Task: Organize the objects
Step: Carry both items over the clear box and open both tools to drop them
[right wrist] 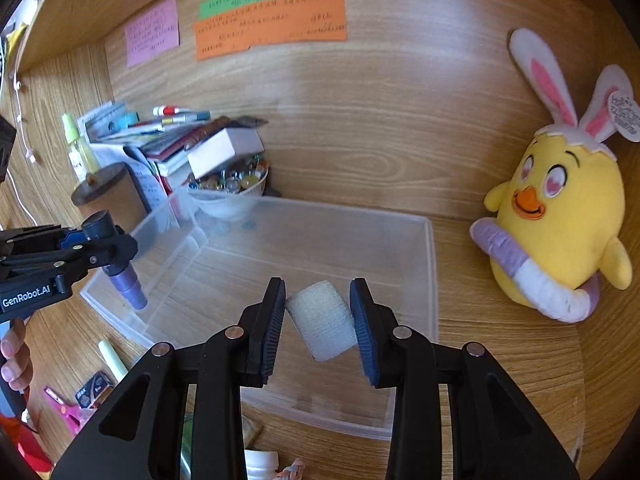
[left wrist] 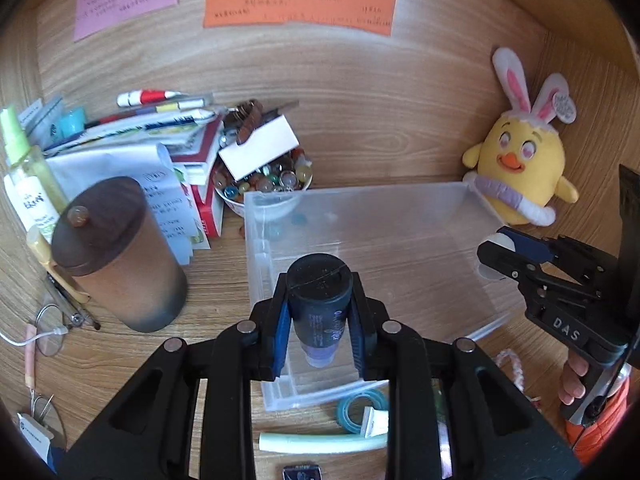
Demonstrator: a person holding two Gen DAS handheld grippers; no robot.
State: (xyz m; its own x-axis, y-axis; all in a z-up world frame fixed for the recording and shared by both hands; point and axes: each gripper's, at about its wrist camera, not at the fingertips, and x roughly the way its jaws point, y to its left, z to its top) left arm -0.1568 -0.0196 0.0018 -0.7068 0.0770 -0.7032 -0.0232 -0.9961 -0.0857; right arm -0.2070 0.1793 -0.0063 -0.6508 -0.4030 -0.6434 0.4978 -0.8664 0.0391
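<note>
L gripper (left wrist: 320, 316) is clamped on a dark tube with a black round cap and purple lower end (left wrist: 320, 304), held over the left part of the clear rectangular plastic bin (left wrist: 360, 208). R gripper (right wrist: 320, 320) pinches a white mesh-textured roll (right wrist: 322, 320) btwn its blue pads, above the same bin's middle. Bin sits on the wooden desk (right wrist: 500, 360), w/ a yellow plush chick w/ bunny ears (right wrist: 560, 208) just beside its right side and a bowl of glass marbles (left wrist: 262, 184) at its back-left corner.

Left tool (left wrist: 320, 316) and right tool (right wrist: 320, 320) apparently both clamped
</note>
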